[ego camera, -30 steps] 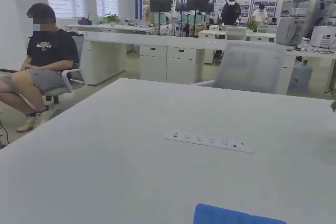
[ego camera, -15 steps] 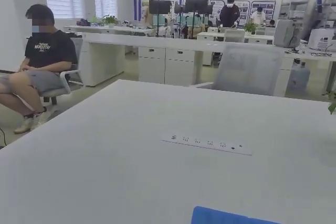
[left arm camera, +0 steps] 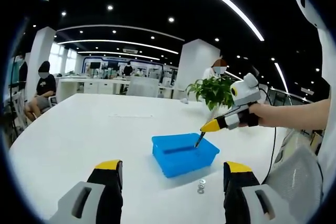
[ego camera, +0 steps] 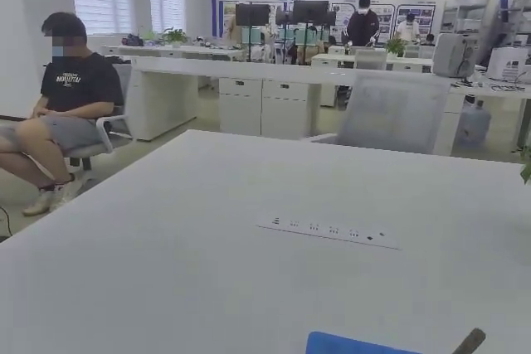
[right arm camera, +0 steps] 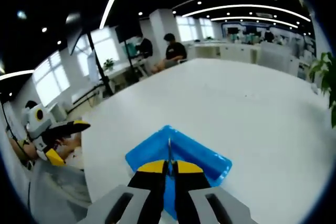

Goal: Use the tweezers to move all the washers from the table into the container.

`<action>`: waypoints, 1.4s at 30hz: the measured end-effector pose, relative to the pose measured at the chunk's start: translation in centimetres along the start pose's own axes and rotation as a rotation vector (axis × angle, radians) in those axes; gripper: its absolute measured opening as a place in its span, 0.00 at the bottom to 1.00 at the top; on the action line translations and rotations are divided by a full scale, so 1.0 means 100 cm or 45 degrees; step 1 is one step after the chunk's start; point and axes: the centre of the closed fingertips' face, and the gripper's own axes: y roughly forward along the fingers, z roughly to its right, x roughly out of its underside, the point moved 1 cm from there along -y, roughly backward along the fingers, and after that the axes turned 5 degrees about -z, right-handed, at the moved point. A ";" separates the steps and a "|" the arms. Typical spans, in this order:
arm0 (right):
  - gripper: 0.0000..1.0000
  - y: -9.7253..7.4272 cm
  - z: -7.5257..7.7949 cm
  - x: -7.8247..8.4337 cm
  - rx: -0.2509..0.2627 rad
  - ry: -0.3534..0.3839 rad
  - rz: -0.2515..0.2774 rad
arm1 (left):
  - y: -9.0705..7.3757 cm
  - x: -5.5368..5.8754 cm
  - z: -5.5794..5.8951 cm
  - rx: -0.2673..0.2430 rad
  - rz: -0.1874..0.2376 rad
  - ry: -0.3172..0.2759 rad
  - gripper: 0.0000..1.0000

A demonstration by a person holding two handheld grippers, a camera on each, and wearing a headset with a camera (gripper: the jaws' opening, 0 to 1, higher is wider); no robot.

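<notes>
A blue container (left arm camera: 184, 153) stands on the white table (left arm camera: 79, 140); its far rim (ego camera: 357, 344) peeks in at the bottom of the head view. Two small metal washers (left arm camera: 201, 184) lie on the table just in front of it. My left gripper (left arm camera: 173, 169) is open wide, low above the table, facing the container and the washers. My right gripper (right arm camera: 169, 167) is shut on the thin tweezers (right arm camera: 169, 153), whose tip points down into the container (right arm camera: 178, 156). The left gripper view shows that right gripper (left arm camera: 210, 127) above the container's right side.
A power strip (ego camera: 328, 230) is set flush in the table's middle. A potted plant (left arm camera: 212, 90) stands behind the container. An office chair (ego camera: 398, 109) is at the far edge, and a person (ego camera: 66, 97) sits at the left. A dark tip (ego camera: 470, 340) pokes in at the bottom right.
The head camera has shifted slightly. A dark tip has come into the head view's bottom right corner. Nothing on the table has moved.
</notes>
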 end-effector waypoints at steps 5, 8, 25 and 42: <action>0.02 0.016 0.010 0.008 0.006 0.017 -0.053 | 0.000 0.000 -0.001 -0.006 -0.004 0.000 0.80; 0.02 0.024 0.015 0.015 0.011 0.022 -0.100 | 0.000 0.000 -0.001 -0.008 -0.004 -0.002 0.79; 0.03 0.028 0.022 0.026 0.031 0.046 -0.149 | 0.000 0.002 -0.001 -0.003 -0.016 -0.001 0.78; 0.03 0.003 -0.001 0.013 -0.013 0.024 -0.043 | 0.000 0.003 -0.002 -0.003 -0.019 0.002 0.77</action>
